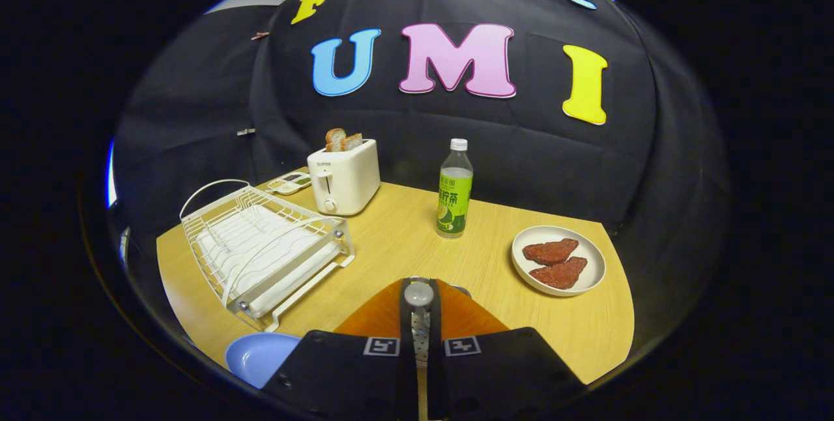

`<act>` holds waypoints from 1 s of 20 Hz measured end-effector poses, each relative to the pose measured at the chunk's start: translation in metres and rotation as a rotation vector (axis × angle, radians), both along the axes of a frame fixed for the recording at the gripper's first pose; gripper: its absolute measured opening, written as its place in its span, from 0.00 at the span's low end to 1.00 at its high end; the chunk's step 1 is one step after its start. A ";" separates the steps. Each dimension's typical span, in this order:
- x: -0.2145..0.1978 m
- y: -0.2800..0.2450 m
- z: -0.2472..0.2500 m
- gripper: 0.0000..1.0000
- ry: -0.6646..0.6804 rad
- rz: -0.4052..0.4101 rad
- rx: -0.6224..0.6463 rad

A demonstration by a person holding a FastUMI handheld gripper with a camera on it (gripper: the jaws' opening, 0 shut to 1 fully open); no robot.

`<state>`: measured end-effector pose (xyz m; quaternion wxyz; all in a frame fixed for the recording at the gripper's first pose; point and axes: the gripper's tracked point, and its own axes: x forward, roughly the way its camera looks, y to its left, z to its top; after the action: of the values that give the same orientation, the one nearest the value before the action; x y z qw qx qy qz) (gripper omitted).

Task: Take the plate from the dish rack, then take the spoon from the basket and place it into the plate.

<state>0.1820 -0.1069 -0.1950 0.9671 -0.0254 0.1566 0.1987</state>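
My gripper is shut on a silvery spoon, which stands up between the two black fingers with its rounded end just past their tips. Right behind the spoon is an orange basket, partly hidden by the fingers. A light blue plate lies on the table to the left of the fingers, by the near corner of the dish rack. The white wire dish rack stands further left with no dish in it.
Beyond the rack a cream toaster holds two bread slices. A green-labelled bottle stands mid-table beyond the fingers. To the right a white plate carries two reddish meat pieces. The wooden table ends near the black cloth wall.
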 end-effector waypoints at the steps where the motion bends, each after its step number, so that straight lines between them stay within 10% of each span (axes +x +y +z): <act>1: 0.000 -0.001 0.004 0.10 0.009 -0.007 0.015; 10: -0.027 -0.024 0.085 0.10 -0.043 -0.023 0.068; 20: -0.110 0.003 0.122 0.10 -0.099 0.155 0.038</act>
<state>0.0718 -0.1036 -0.0735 0.9558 -0.0288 0.1026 0.2742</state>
